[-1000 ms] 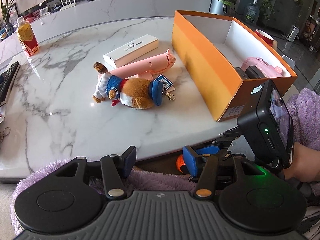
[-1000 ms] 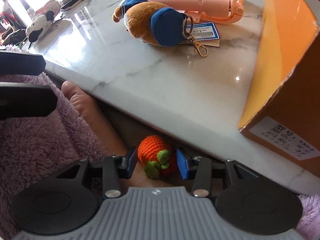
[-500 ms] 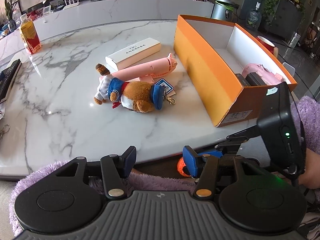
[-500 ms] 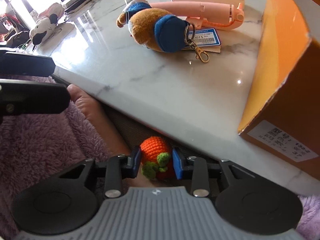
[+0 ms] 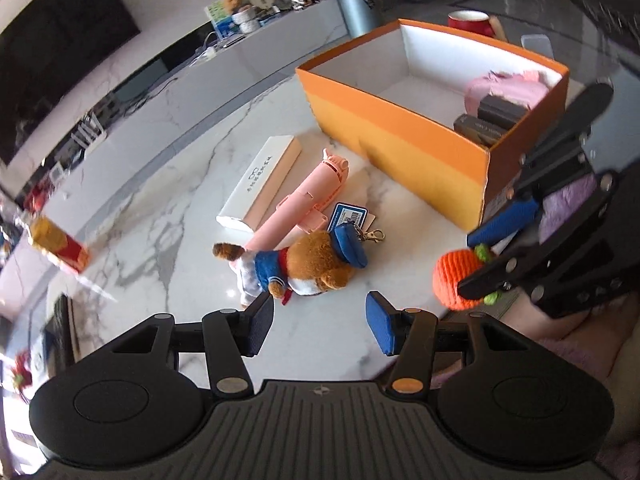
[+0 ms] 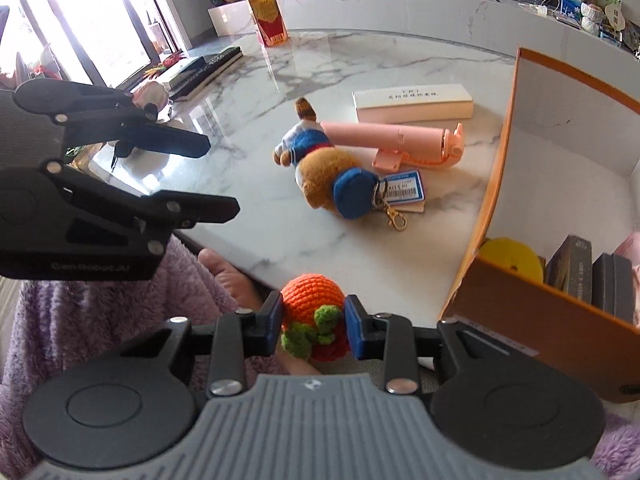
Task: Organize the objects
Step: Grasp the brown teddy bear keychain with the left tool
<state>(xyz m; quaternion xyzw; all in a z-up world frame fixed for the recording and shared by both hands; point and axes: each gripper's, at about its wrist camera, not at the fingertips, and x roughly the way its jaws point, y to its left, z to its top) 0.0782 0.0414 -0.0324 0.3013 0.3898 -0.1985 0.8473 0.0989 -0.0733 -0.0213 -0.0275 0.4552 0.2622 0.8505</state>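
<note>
My right gripper point(image 6: 313, 322) is shut on an orange crocheted toy point(image 6: 314, 308) with green leaves, held above the table's near edge beside the orange box point(image 6: 500, 184). It also shows in the left wrist view point(image 5: 456, 276). My left gripper point(image 5: 320, 326) is open and empty, just in front of a plush bear in a blue sailor suit point(image 5: 304, 266) lying on the marble table point(image 5: 160, 208). A pink handheld fan point(image 5: 304, 200) and a long white box point(image 5: 260, 184) lie behind the bear. The orange box point(image 5: 400, 140) holds a pink item point(image 5: 504, 88) and dark boxes point(image 5: 488, 120).
A blue tag with a keyring clasp point(image 5: 352, 218) lies by the bear. A juice carton point(image 6: 268, 20) stands at the table's far side, and a keyboard point(image 6: 204, 70) lies near the left edge. A yellow object point(image 6: 512, 258) sits in the orange box. A red cup point(image 5: 470, 22) stands behind the box.
Both grippers have risen from below the table edge to above the table. The right gripper closed on the orange toy and lifted it up beside the orange box.
</note>
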